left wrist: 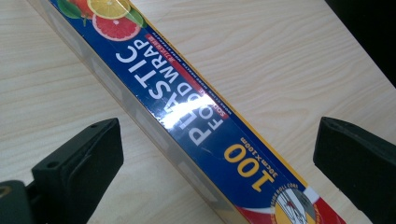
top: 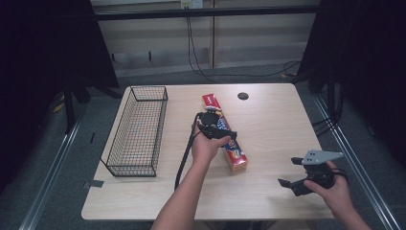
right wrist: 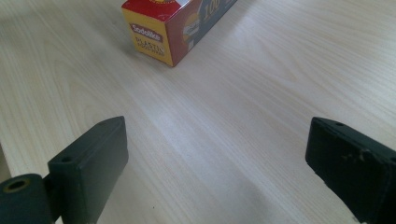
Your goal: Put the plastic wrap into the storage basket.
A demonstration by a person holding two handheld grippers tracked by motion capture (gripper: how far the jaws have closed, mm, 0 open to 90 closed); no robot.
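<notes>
Both matte black hand-held grippers, left [left wrist: 212, 154] and right [right wrist: 215, 163], gape empty; glossy, apparently cardboard, plastic-wrap box [left wrist: 187, 112] lies between left's jaws.

Black two-jaw tongs [top: 218, 129] [top: 292, 184] — grey three-cornered plate [top: 320, 156], trailing black cable [top: 184, 154]

the high view is soft and low in detail, the pale table [top: 268, 191] evenly lit from overhead while both flanks fall into near black. in the left gripper view a white glare patch sits on the plastic wrap box [left wrist: 187, 116] between the jaws, washing out part of its lettering. the right gripper view is bright, its near jaws blurred, faint shadows beneath them.
</notes>
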